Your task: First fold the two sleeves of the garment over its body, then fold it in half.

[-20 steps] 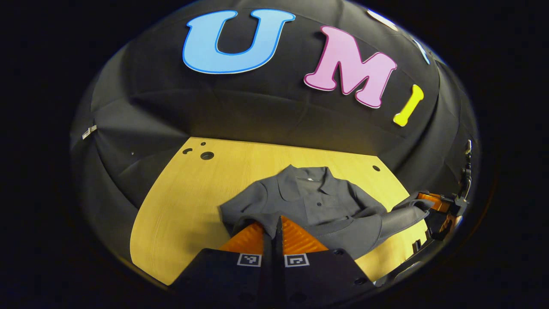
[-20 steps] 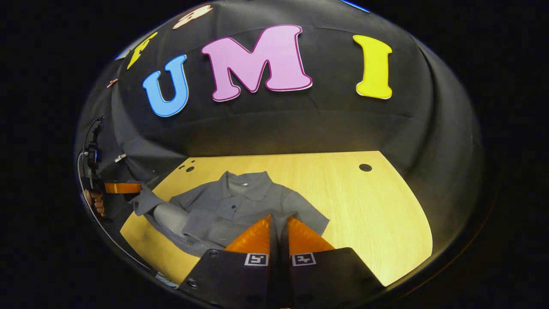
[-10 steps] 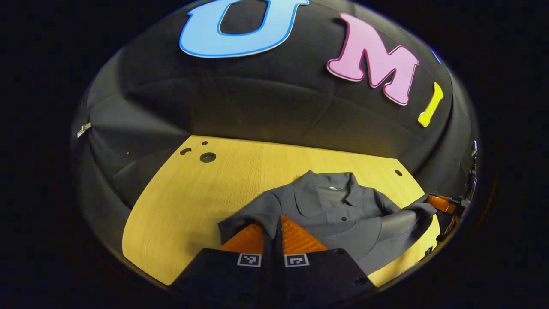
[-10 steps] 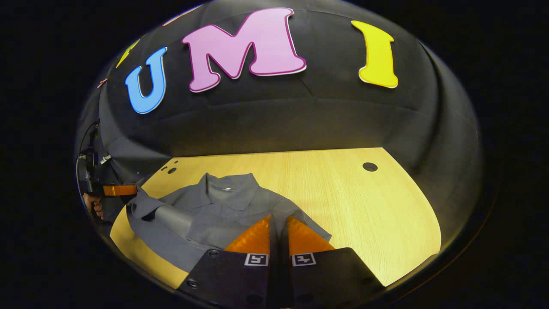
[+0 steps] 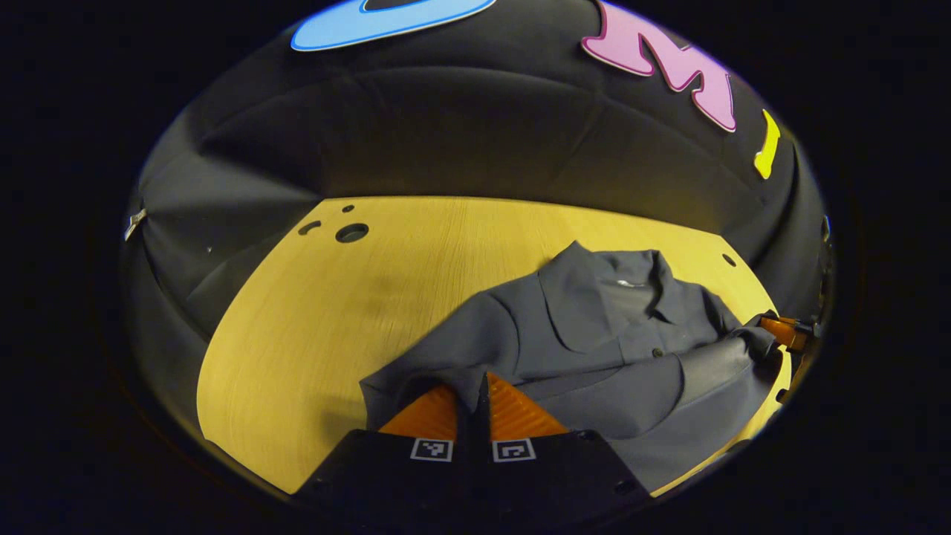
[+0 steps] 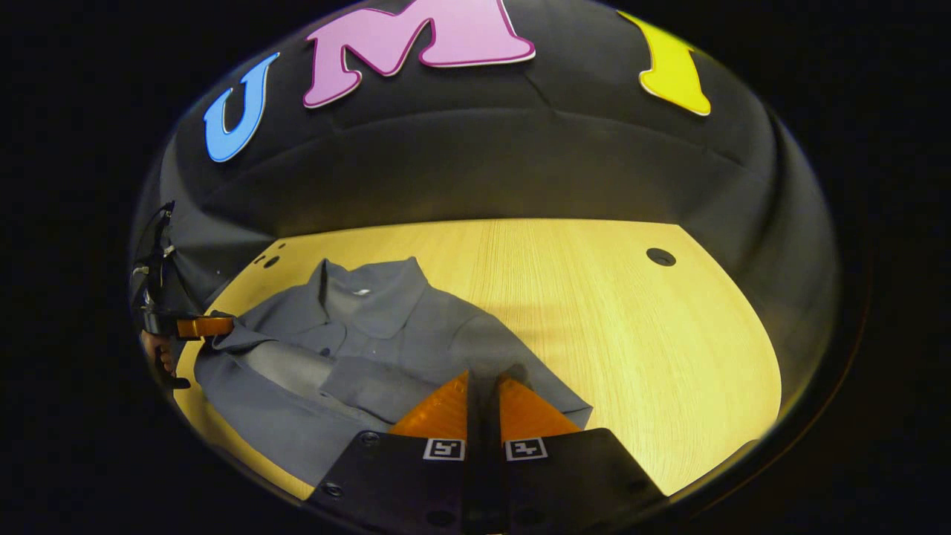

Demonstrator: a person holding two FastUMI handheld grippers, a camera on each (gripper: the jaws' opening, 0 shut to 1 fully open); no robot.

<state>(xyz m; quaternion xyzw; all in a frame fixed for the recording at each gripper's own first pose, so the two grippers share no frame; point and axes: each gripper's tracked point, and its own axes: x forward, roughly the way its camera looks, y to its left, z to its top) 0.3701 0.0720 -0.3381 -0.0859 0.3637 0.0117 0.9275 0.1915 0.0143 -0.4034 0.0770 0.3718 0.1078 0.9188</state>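
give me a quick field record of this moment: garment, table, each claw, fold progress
garment: grey collared shirt, collar toward the booth wall, spread on the table
table: light wood top with small round holes
left claw: shut on the shirt's edge
right claw: shut on the shirt's edge
fold progress: cloth pinched on both sides and partly lapped over the body; halfway fold not yet done

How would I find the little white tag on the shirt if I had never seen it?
Start at the yellow wooden table and find the grey shirt lying on it. Go to its collar at the far end; the white tag sits just inside the neck. It is the one pale mark on the grey cloth.
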